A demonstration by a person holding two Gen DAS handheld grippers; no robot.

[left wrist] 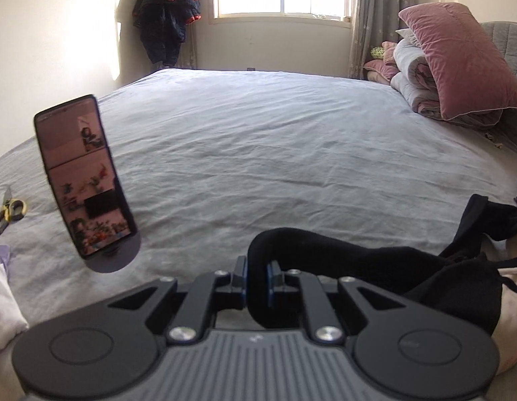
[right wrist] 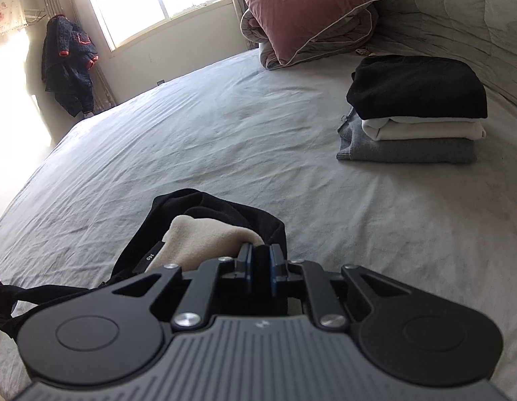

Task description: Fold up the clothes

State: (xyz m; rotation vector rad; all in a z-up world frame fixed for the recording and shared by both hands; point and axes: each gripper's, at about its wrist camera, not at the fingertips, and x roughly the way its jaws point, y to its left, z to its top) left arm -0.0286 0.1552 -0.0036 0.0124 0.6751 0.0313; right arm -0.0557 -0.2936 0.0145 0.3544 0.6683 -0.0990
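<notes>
- Holding a black garment (left wrist: 358, 267) between both grippers, I had it lifted over the near edge of the bed (left wrist: 258, 140), with most of the grey sheet beyond it bare.
- My left gripper (left wrist: 257, 275) was pinching a thick roll of the black fabric, which filled the gap between its pads.
- My right gripper (right wrist: 259, 260) was pressed together on another part of the same garment (right wrist: 225, 210), right beside a cream fleece lining (right wrist: 205, 237) and a small size tag.
- From the left wrist view the cloth ran off to the right in a bunched, sagging band; I judged it not yet spread flat, so no fold had been started on this piece.
- Three pieces looked done already: a folded stack (right wrist: 412, 110) sat near the head of the bed, black on top, white in the middle, grey at the bottom, just in front of the pink pillow (right wrist: 305, 3) and rolled duvet.
- What I thought remained for this one: laying it out on the open sheet, smoothing it, folding it, then adding it to the stack.
- A pale heap (left wrist: 4, 300) at the left edge of the left wrist view might have been more laundry; I could not tell.
- Scissors (left wrist: 9, 212) lay on the sheet at the far left, well apart from the work, and a phone (left wrist: 84, 173) on its mount blocked part of that side.
</notes>
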